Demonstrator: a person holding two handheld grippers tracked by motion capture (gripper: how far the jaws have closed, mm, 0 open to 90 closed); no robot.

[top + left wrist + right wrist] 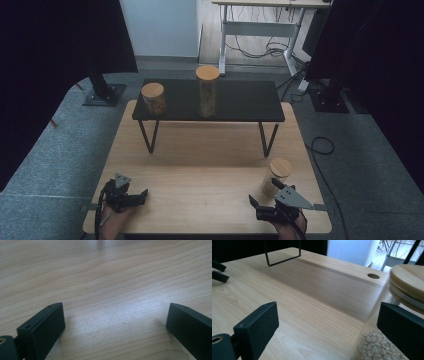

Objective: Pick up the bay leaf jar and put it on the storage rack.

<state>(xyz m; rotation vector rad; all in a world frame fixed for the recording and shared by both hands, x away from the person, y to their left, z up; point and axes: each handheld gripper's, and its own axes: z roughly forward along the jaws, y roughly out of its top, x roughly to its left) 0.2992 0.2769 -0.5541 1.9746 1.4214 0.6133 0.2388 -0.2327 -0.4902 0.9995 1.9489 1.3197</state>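
Right gripper view puts the jar (384, 340) just beside my right tongs (327, 327), off their right jaw, not between them. Glass, grain-filled, wooden lid (409, 282): rigid, slick, fairly heavy (breakable too), so I'd grip mid-body, below the lid. It stands on the surface (210, 175), front right. Both tongs gape, left tongs (131, 196) too, well apart from it.

2 jars (153, 98) on shelf (240, 102), 1 jar (276, 177) front-right
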